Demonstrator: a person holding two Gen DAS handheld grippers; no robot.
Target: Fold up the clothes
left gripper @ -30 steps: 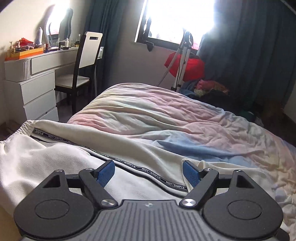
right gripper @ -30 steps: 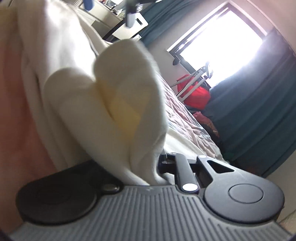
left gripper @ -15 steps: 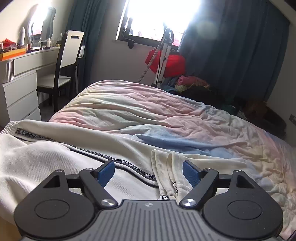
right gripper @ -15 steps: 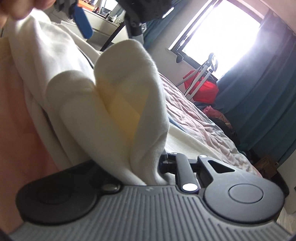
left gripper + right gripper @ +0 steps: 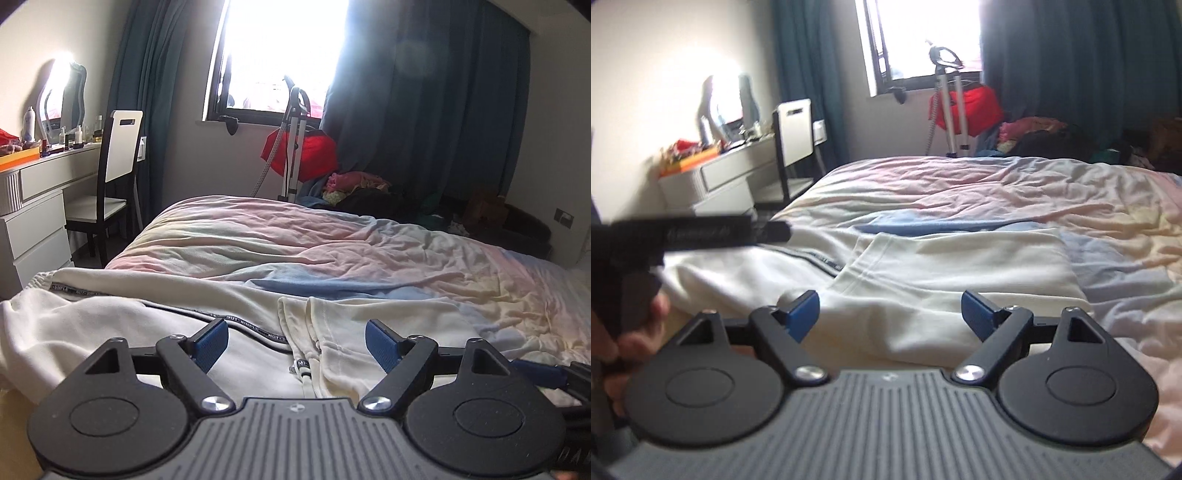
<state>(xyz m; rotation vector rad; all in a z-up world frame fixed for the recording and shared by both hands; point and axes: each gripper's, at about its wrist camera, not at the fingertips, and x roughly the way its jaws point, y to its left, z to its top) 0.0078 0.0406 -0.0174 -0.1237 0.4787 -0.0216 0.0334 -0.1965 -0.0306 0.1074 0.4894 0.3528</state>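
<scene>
Release: the right gripper [image 5: 888, 314] jaws are springing wide off the cream cotton garment with black lettered tape [image 5: 923, 273], now dropped folded on the pastel quilted bed [image 5: 997, 192] at lower centre, while the left gripper [image 5: 295, 345] hangs wide, empty.
</scene>
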